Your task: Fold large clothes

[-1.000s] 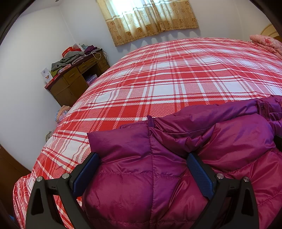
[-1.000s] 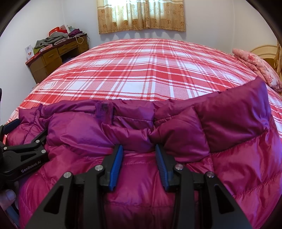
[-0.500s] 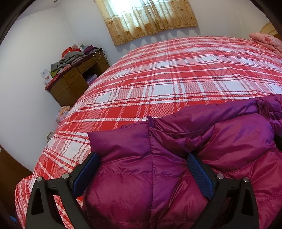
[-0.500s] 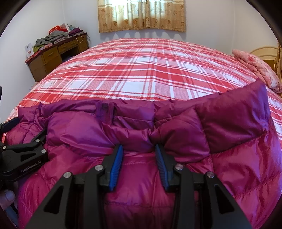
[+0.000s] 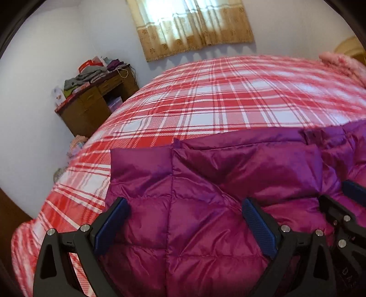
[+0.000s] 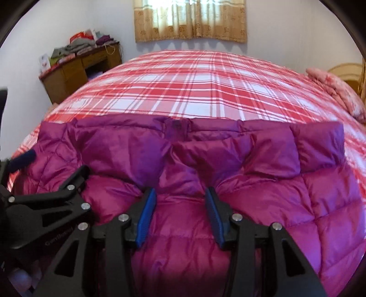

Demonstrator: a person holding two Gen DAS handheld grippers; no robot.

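A magenta puffer jacket (image 5: 205, 205) lies on the near part of a red plaid bed (image 5: 217, 96), its purple top edge stretched across. It also fills the near part of the right wrist view (image 6: 263, 182). My left gripper (image 5: 185, 212) has its jaws wide apart with a thick bulge of the jacket between them. My right gripper (image 6: 180, 201) has its jaws closer together around a fold of the jacket near the middle. The left gripper shows at the left edge of the right wrist view (image 6: 45, 189). The right gripper shows at the right edge of the left wrist view (image 5: 343, 205).
A wooden desk (image 5: 91, 105) piled with clothes stands against the left wall. A pink quilt (image 6: 336, 89) lies at the bed's far right. A curtained window (image 6: 189, 18) is on the back wall.
Both grippers have risen and pulled apart, and the jacket's top edge has stretched out flatter and wider across the bed. The left gripper has come closer to the right one.
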